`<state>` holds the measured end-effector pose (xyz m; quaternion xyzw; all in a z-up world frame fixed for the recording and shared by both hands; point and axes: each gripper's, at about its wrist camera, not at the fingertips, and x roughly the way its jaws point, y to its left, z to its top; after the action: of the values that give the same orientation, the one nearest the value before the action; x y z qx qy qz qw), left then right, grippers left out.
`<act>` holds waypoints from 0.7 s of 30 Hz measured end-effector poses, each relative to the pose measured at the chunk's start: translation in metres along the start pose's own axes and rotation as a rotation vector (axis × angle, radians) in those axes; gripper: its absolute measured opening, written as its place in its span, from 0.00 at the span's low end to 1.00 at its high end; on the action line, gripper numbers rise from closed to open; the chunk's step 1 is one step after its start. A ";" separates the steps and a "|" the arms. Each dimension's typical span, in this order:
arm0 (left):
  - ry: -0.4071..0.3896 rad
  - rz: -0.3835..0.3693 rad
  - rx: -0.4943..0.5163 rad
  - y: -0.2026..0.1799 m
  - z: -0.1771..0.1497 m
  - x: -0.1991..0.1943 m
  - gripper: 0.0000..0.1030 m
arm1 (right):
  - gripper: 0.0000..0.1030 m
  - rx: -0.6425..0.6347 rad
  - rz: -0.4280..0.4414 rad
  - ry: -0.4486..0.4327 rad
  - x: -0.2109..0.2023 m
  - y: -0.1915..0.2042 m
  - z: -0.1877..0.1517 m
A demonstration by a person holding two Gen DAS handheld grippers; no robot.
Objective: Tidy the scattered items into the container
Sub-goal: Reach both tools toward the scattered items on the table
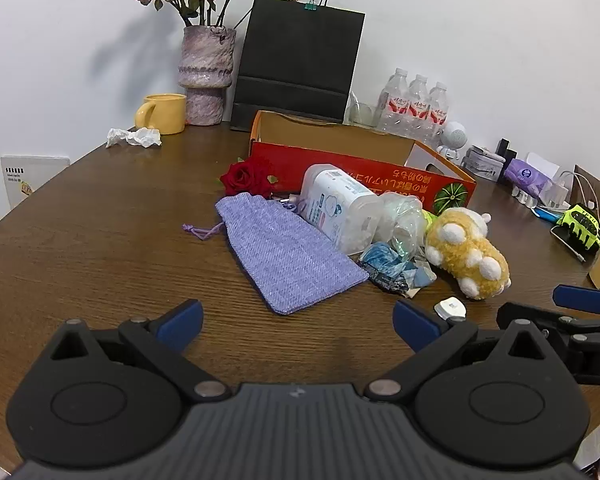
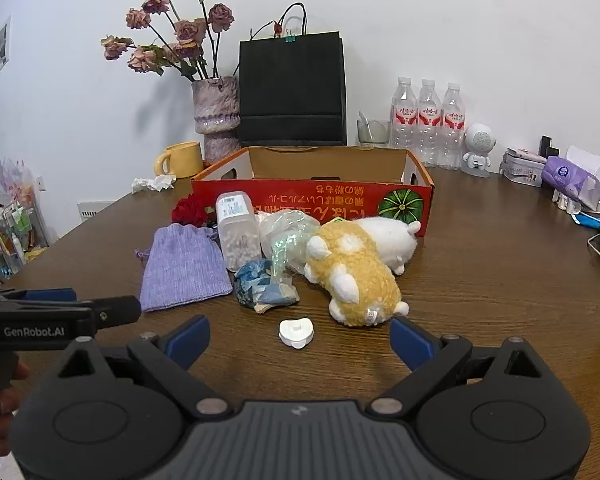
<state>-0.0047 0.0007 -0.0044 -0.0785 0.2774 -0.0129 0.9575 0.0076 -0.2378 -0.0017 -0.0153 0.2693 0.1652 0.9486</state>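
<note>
A red cardboard box (image 1: pixel 364 168) (image 2: pixel 312 200) stands open on the brown table. In front of it lie a purple cloth pouch (image 1: pixel 288 256) (image 2: pixel 184 268), a red rose (image 1: pixel 246 178) (image 2: pixel 190 210), a white plastic jar (image 1: pixel 340 208) (image 2: pixel 238 236), a clear crumpled bag (image 1: pixel 404 216) (image 2: pixel 286 236), a blue wrapper (image 1: pixel 392 268) (image 2: pixel 264 286), a yellow-white plush toy (image 1: pixel 468 252) (image 2: pixel 356 272) and a small white cap (image 1: pixel 450 307) (image 2: pixel 296 333). My left gripper (image 1: pixel 298 326) is open and empty, short of the pouch. My right gripper (image 2: pixel 300 338) is open and empty, its jaws either side of the cap.
At the back stand a vase of dried roses (image 1: pixel 206 76) (image 2: pixel 216 116), a yellow mug (image 1: pixel 164 114) (image 2: pixel 180 160), crumpled tissue (image 1: pixel 134 137), a black paper bag (image 1: pixel 300 60) (image 2: pixel 292 92) and water bottles (image 2: pixel 428 120). Small clutter lines the right edge (image 1: pixel 532 180).
</note>
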 end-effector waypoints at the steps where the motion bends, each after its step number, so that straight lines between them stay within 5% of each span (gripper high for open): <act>1: 0.000 0.001 0.000 0.000 0.000 0.000 1.00 | 0.94 0.000 -0.001 0.001 0.000 0.000 0.000; 21: 0.022 0.023 -0.012 0.002 -0.003 0.004 1.00 | 1.00 0.002 -0.002 0.029 0.006 0.000 -0.003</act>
<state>-0.0029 0.0016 -0.0097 -0.0810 0.2887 -0.0010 0.9540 0.0114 -0.2360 -0.0073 -0.0168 0.2832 0.1638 0.9448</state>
